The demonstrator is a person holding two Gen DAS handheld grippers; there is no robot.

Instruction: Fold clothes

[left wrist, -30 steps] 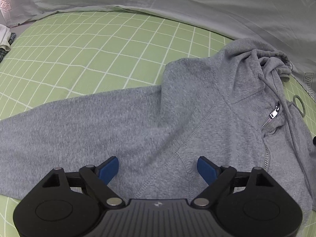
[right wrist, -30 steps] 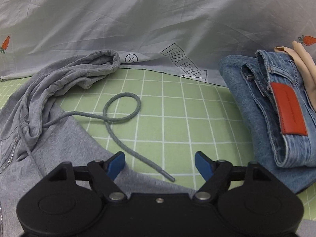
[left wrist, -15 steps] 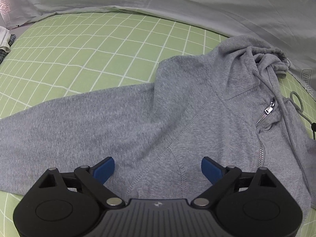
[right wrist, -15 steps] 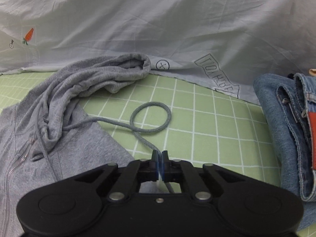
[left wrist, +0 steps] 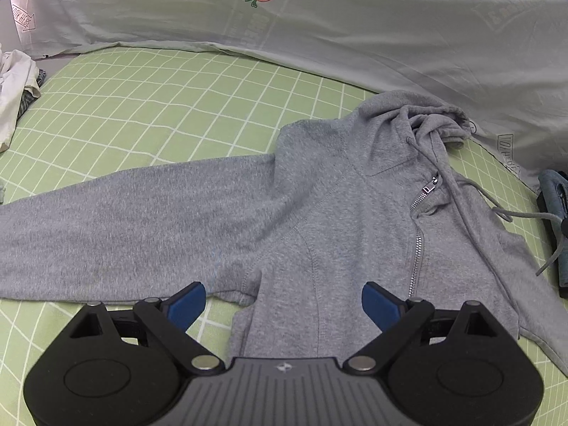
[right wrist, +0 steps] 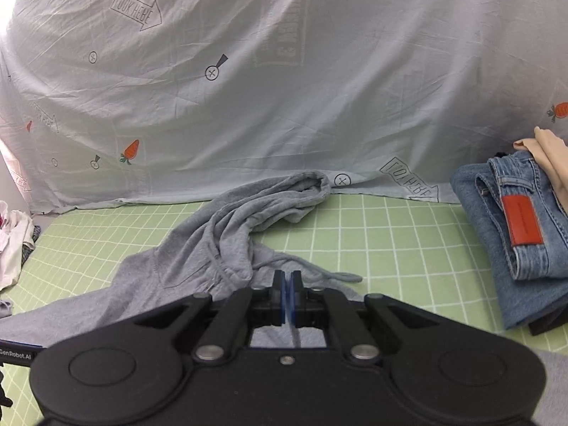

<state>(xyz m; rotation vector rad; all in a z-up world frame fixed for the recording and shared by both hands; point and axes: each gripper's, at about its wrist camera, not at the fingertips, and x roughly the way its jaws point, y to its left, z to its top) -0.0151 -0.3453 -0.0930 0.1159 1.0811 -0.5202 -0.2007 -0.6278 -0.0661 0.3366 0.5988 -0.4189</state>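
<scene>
Grey fleece, soft and heathered, is the hoodie (left wrist: 319, 213), lying flat on my green gridded sheet (left wrist: 142, 106). From the left, its sleeve (left wrist: 124, 220) stretches out long, then comes the body with a metal zip (left wrist: 419, 234), then the rumpled hood (left wrist: 426, 124) against a pale printed cloth (left wrist: 355, 35). My left claw (left wrist: 283, 303) hangs spread wide above the hem, blue pads touching nothing. My right claw (right wrist: 287, 294) is pressed together, pinching the drawcord (right wrist: 319, 269), a thin grey rope running from the hood across the sheet. Further right sit folded jeans (right wrist: 514, 234), stiff denim with a red patch.
</scene>
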